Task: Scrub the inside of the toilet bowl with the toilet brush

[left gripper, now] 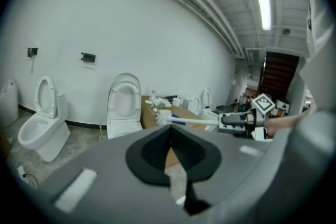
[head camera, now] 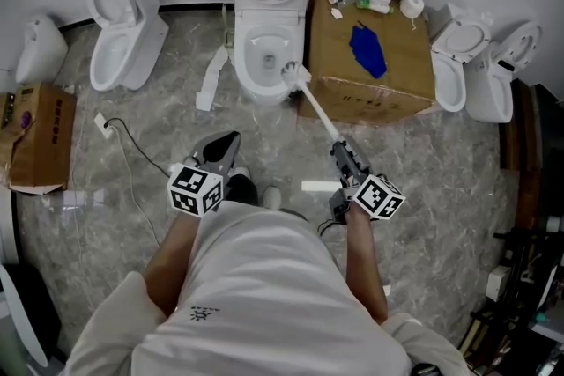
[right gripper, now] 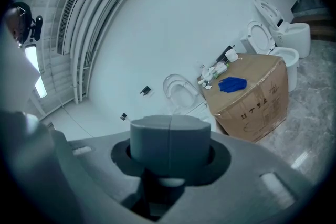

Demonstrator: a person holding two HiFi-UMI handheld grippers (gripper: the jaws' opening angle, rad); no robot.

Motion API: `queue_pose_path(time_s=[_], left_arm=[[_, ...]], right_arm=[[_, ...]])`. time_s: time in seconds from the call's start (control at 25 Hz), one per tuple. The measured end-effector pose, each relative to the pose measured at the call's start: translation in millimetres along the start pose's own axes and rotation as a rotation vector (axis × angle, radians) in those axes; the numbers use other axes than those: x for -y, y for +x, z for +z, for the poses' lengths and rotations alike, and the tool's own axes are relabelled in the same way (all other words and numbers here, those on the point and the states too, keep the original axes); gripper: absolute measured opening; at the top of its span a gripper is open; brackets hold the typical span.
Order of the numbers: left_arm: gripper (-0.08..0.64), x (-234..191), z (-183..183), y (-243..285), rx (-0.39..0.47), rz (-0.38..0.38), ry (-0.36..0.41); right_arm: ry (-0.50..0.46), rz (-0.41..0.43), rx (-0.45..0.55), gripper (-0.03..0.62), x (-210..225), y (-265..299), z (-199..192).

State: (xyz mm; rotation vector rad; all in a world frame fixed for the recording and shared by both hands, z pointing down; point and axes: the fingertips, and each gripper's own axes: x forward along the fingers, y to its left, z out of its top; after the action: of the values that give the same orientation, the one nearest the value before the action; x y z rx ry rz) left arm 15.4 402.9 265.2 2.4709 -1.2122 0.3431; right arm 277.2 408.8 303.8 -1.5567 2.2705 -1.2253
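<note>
Right tool (head camera: 344, 156) grips the toilet brush (head camera: 315, 108) by its near handle end, likely light, stiff and slick, head at the toilet bowl (head camera: 241, 53); left tool (head camera: 222, 150) closed, empty.

No wording is coming through clearly enough to read. The cardboard box (right gripper: 262, 113), at about three o'clock in the right gripper view, is carrying a line of dark characters on its side face, but they are blurring too much to spell out. The marker cubes (head camera: 196, 189) on the left gripper (head camera: 229, 138), at eight o'clock in the head view, and on the right gripper (head camera: 338, 149), at four o'clock, are showing only black-and-white square patterns.
</note>
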Motion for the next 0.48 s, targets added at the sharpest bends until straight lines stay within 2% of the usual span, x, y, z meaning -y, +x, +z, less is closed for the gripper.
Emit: queue_pose_path(time_s=[0.48], left_arm=[[-0.006, -13.6, 9.4, 25.9, -0.003, -0.013, -0.001]], right_arm=[[-0.007, 0.039, -0.021, 0.146, -8.9, 35.8, 9.4]])
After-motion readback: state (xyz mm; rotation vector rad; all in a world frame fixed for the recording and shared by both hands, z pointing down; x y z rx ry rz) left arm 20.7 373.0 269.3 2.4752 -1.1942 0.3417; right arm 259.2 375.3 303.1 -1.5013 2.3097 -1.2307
